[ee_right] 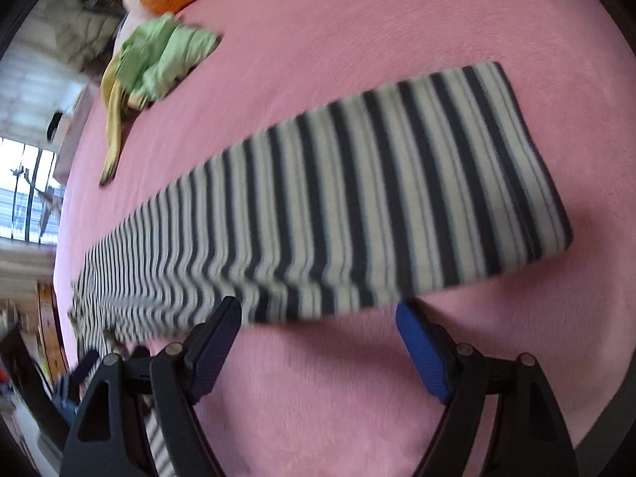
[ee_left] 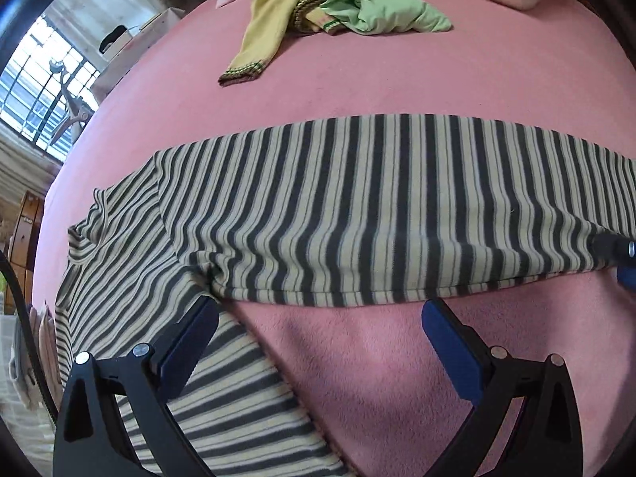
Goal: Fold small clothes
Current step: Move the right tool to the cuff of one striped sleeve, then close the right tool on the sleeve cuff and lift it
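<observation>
the striped garment (ee_left: 357, 206) on the pink bed (ee_left: 397, 79) looks soft, light and floppy, best pinched along its near hem, with left hand-held gripper (ee_left: 318, 318) and right hand-held gripper (ee_right: 318, 318) both spread wide, holding nothing.

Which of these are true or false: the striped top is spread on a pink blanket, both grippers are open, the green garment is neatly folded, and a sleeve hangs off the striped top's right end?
1. The striped top lies on the pink blanket. True.
2. The left gripper and the right gripper are open and hold nothing. True.
3. The green garment is neatly folded. False: it lies crumpled beside the yellow garment.
4. A sleeve trails from the striped top's right end. False: it trails at the left end.
</observation>
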`<state>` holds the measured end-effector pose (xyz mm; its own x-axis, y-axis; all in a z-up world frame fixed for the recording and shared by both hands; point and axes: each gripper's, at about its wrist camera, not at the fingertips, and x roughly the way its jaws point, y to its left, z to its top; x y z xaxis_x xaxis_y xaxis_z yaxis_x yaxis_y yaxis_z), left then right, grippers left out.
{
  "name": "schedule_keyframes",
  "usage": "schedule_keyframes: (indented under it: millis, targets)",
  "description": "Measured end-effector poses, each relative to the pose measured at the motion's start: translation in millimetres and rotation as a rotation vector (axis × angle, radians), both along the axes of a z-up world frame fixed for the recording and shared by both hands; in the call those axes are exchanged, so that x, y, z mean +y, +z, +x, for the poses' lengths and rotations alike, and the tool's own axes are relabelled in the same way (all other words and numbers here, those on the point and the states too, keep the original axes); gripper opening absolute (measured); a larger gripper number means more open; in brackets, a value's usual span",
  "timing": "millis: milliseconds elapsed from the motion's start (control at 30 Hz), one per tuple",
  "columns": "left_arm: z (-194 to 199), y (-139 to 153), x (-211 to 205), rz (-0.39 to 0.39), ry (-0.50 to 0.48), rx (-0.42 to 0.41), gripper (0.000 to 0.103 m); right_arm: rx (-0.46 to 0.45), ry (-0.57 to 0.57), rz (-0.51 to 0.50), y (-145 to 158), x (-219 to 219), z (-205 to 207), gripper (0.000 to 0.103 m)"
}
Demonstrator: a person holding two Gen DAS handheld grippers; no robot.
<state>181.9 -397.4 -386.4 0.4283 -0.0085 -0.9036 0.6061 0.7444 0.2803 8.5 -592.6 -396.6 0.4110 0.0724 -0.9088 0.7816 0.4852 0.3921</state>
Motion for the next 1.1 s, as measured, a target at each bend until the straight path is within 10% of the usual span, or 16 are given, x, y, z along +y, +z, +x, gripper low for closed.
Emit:
schedule_keyframes:
  millis: [267,600,867,1033,1100]
  targets:
    - [-2.3,4.4,2.5,-0.038,0.008,0.011,0.102,-0.047,-0.117,-0.040,10.4,-23.4,-20.8,0.060]
    - [-10.8,6.0,-2.0,-0.049,-0.014,0.003,0.102,0.160,-0.055,-0.159,23.3,-54.0,-44.5,0.060]
    - [-8.1,10.0,-23.8,-0.100,0.023,0.029,0.102,0.121,-0.059,-0.145,10.4,-56.9,-28.2,0.063]
    - [-14.8,13.2,-36.2,-0.108,0.022,0.031,0.102,0.095,-0.014,-0.145,14.0,-55.1,-25.1,0.010]
    - [-17.6,15.1,-38.3,-0.106,0.020,0.031,0.102,0.085,0.005,-0.147,19.1,-54.4,-25.2,0.009]
